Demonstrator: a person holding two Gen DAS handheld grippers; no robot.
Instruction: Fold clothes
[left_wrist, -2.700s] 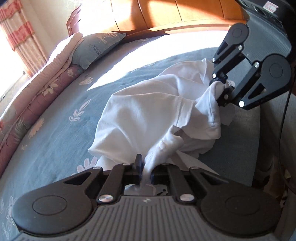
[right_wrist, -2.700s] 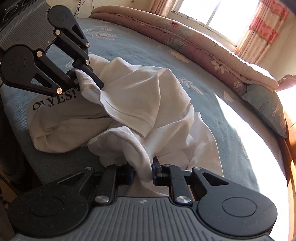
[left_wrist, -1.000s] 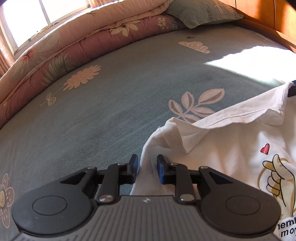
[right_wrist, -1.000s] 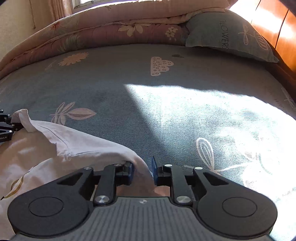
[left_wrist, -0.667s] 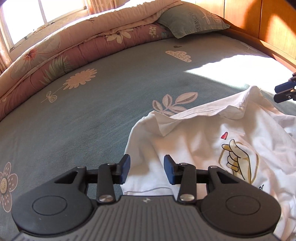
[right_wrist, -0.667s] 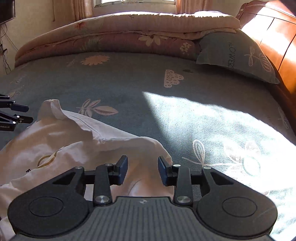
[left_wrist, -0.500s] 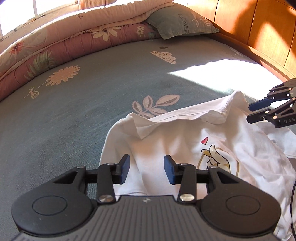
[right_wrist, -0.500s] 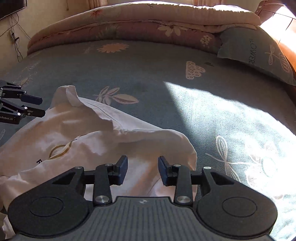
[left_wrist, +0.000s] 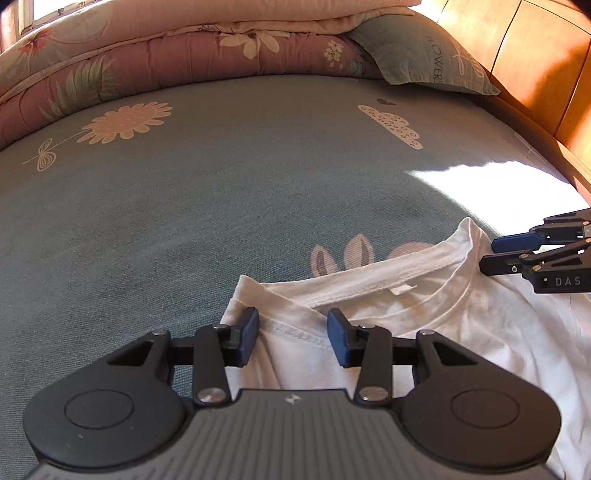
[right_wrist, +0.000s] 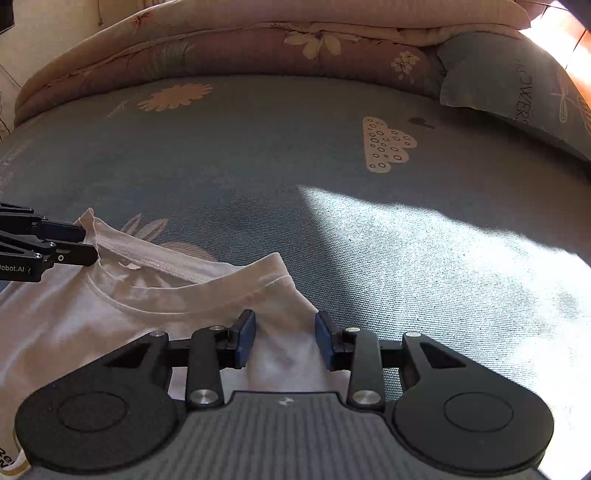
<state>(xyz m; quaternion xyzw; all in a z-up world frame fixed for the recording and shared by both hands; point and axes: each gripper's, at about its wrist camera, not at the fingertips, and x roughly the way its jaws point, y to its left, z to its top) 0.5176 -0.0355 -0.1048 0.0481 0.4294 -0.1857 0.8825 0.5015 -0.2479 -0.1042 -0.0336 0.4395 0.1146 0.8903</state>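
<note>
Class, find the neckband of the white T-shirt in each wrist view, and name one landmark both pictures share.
Left wrist view: the neckband runs from lower centre up to the right edge, just beyond the left tool.
Right wrist view: the neckband runs across the lower left, beyond the right tool.
Shared landmark: the cloud print on the sheet.

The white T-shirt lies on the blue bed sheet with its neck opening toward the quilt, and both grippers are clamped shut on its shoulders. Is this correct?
Not quite. The white T-shirt does lie on the blue bed sheet, neck toward the quilt, but both grippers are open. In each wrist view, the left gripper and right gripper have gaps beside the fabric between their pads.
</note>
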